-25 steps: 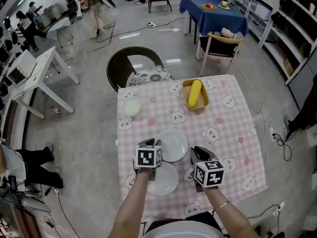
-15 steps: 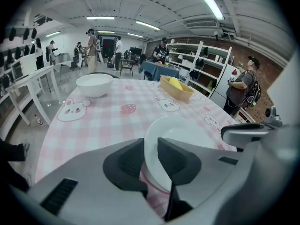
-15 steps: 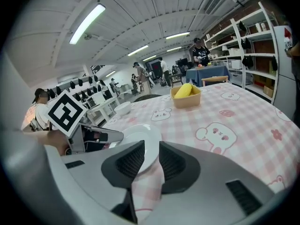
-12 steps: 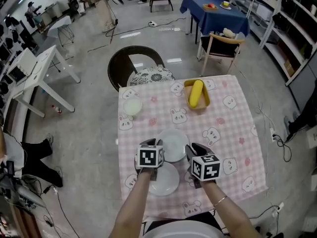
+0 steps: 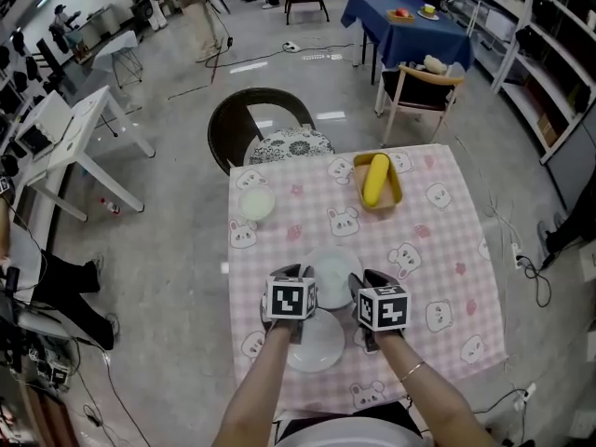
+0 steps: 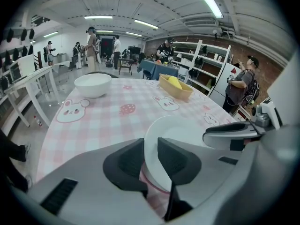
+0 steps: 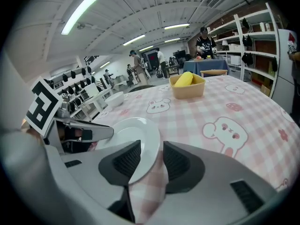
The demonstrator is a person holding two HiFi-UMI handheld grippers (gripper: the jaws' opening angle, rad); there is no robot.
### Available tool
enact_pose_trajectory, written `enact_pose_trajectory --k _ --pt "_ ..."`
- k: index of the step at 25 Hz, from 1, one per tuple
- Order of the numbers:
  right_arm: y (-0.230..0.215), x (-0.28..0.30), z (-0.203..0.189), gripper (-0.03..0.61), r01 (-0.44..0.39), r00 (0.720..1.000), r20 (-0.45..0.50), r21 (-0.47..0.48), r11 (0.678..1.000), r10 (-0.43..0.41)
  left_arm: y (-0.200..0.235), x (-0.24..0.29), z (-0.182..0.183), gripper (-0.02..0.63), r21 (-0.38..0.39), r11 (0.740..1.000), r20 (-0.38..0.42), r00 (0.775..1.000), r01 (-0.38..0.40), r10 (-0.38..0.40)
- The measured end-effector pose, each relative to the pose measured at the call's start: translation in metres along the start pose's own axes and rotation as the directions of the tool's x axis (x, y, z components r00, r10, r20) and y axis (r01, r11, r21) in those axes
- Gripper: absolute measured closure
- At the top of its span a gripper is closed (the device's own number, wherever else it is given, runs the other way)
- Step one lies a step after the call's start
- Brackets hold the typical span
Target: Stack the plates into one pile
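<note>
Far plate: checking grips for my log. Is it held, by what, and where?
The left gripper pinches the far plate by its left rim; the right gripper's jaws, just opening, straddle its right rim without gripping.

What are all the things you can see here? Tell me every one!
far plate: one, white, mid-table between the grippers
near plate: one, white, nearer the person
bowl: one, white, table's far left
tray: one, yellow, table's far side
yellow food: one, lying in the tray, kind unclear
tablecloth: one, pink check with bunnies
chair: one, dark, behind the table
cushion: one, patterned, on the chair
left gripper: one, grey, jaws just closed on the far plate's rim
right gripper: one, grey, jaws just opening, far plate's rim between them, not pressed
</note>
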State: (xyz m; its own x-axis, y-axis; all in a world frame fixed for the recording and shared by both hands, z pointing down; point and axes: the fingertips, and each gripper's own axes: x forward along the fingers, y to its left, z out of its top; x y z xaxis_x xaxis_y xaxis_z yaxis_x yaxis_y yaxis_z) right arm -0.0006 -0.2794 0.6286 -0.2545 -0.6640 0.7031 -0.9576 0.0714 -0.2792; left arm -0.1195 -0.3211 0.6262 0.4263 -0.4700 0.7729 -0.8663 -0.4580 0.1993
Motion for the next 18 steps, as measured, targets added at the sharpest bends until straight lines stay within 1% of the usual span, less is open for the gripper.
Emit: enact_pose_trajectory --k 2,5,10,15,18 --pt "0.0005 0.0029 -0.0027 0.420 0.010 1.000 -0.015 0.000 1.000 -0.010 0.0004 -0.0001 -0.0006 0.506 -0.003 1.000 0.000 1.000 0.002 -0.002" --pt "-0.0008 0.0054 -0.0036 0.433 0.024 1.000 -0.017 -0.001 1.000 -0.024 0.0012 0.0011 -0.0008 0.506 -0.007 1.000 0.002 1.000 0.005 -0.005" --pt "0.0005 0.0061 -0.0010 0.439 0.010 1.000 -0.024 0.004 1.000 -0.010 0.0034 -0.0001 0.0017 0.506 -0.012 1.000 0.005 1.000 0.013 -0.013" --pt "0.0024 0.0061 -0.0007 0.446 0.020 0.999 -0.027 -0.011 1.000 -0.020 0.0037 0.0003 0.0016 0.506 -0.019 1.000 0.004 1.000 0.023 -0.023" --pt "0.0036 0.0065 -0.0016 0.463 0.019 0.999 -0.026 -0.003 1.000 -0.019 0.0038 -0.0006 0.0014 0.506 -0.018 1.000 0.004 1.000 0.020 -0.020"
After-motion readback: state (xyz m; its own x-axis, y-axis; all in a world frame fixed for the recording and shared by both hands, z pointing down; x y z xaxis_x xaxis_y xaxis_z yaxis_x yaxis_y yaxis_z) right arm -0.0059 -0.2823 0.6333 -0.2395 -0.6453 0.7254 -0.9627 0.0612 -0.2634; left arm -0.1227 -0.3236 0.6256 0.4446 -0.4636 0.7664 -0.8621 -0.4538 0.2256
